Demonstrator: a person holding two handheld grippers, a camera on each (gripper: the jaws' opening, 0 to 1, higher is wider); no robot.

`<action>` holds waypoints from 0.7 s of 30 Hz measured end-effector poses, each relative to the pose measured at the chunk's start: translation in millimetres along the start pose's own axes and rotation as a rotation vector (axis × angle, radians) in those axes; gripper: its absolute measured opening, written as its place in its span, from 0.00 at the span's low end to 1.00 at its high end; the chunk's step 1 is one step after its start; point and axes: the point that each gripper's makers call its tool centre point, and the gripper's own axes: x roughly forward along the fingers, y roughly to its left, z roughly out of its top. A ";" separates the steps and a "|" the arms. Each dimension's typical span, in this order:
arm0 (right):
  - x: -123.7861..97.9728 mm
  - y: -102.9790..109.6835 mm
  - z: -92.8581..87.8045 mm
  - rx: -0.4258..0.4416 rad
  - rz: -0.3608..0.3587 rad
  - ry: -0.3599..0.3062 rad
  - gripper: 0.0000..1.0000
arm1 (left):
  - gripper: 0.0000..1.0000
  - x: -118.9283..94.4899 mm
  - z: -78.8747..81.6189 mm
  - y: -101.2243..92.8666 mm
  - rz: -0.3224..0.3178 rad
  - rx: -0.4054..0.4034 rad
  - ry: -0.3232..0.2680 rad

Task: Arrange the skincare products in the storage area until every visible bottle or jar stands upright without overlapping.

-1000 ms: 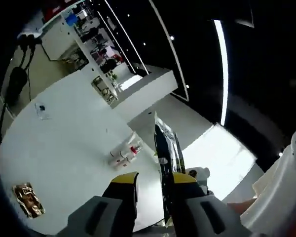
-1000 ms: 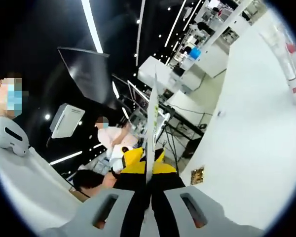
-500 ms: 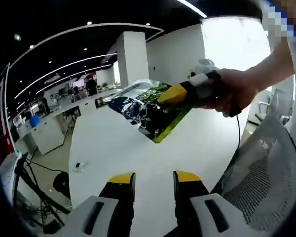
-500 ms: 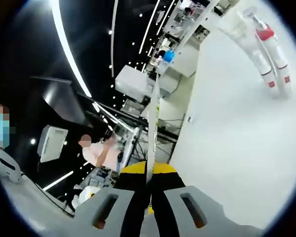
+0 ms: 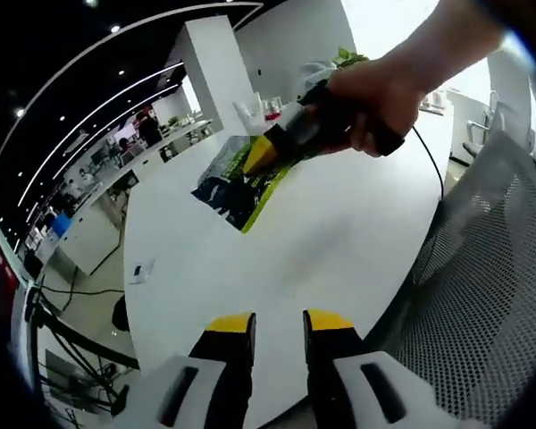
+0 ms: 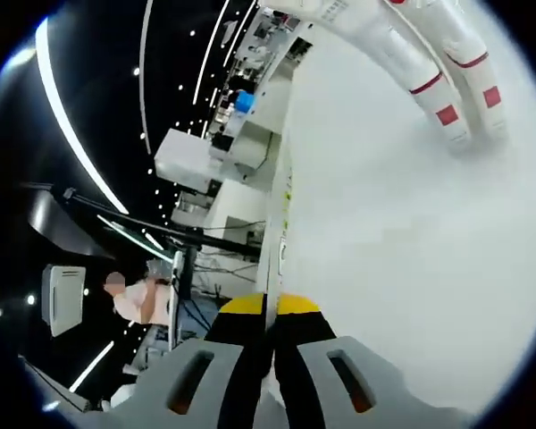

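In the left gripper view, the left gripper (image 5: 277, 332) hangs over the white tabletop (image 5: 339, 241) with its yellow-tipped fingers (image 5: 231, 327) parted around nothing. Farther out, a hand (image 5: 375, 94) carries the right gripper (image 5: 266, 154), whose fingers are clamped on a flat dark-and-green packet (image 5: 230, 183) held just above the tabletop. White bottles (image 5: 255, 112) with red marks stand near the far edge, too small to count. In the right gripper view, the packet (image 6: 275, 232) appears edge-on between the closed fingers, and white bottles (image 6: 420, 63) with red bands seem to stand together on the tabletop (image 6: 402, 250).
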 end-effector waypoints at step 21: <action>12.4 -67.5 49.9 0.168 -0.143 -0.093 0.01 | 0.21 3.2 -13.5 -12.3 -0.052 0.022 0.074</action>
